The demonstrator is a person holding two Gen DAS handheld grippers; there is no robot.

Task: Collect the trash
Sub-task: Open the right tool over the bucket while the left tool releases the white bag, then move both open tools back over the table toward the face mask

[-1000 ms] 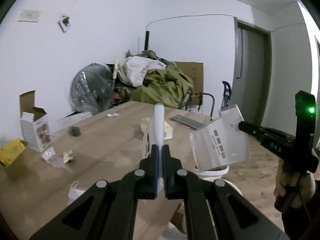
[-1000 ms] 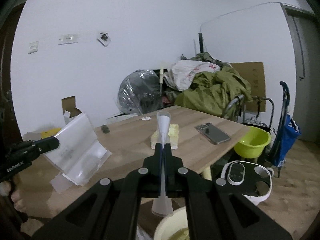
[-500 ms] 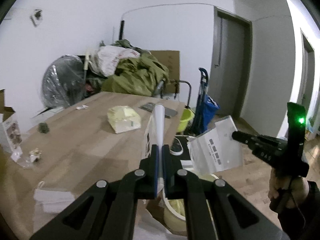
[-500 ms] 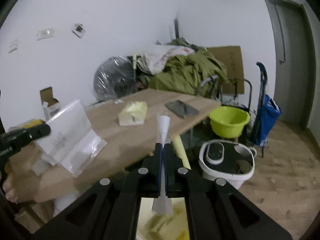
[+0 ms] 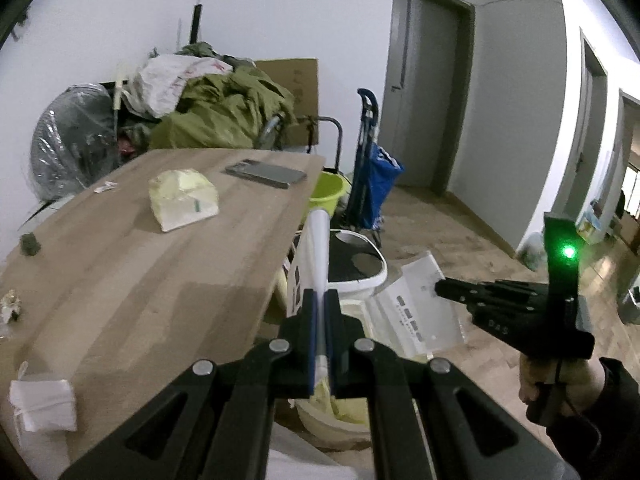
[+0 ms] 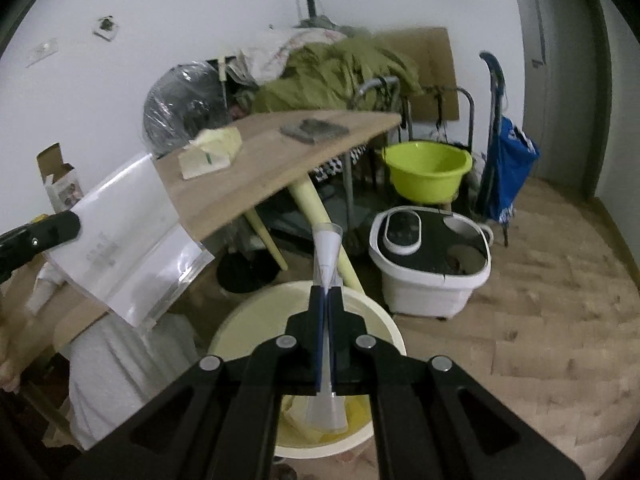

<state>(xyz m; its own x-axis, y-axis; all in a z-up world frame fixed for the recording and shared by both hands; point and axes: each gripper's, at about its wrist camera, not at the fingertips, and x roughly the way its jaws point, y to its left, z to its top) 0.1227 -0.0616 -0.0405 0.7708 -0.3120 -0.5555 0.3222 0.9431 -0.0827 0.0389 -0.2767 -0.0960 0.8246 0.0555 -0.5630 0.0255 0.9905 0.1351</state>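
My left gripper (image 5: 319,304) is shut on a clear plastic bag (image 5: 308,264), seen edge-on; it also shows flat in the right wrist view (image 6: 124,232). My right gripper (image 6: 326,296) is shut on another clear plastic bag (image 6: 326,256), which shows flat in the left wrist view (image 5: 416,304). Both bags hang off the table's edge above a cream trash bucket (image 6: 372,320) on the floor, which holds yellow and white trash. The bucket also shows under my left gripper (image 5: 332,424).
The wooden table (image 5: 132,272) carries a yellow tissue pack (image 5: 182,198), a phone (image 5: 266,174), a folded white tissue (image 5: 42,404) and small scraps. A white appliance (image 6: 432,264), a green basin (image 6: 428,166) and a blue trolley bag (image 6: 508,168) stand on the floor.
Both grippers have swung right, off the table, and tilted down with their bags. The trash bucket has come into view beneath them.
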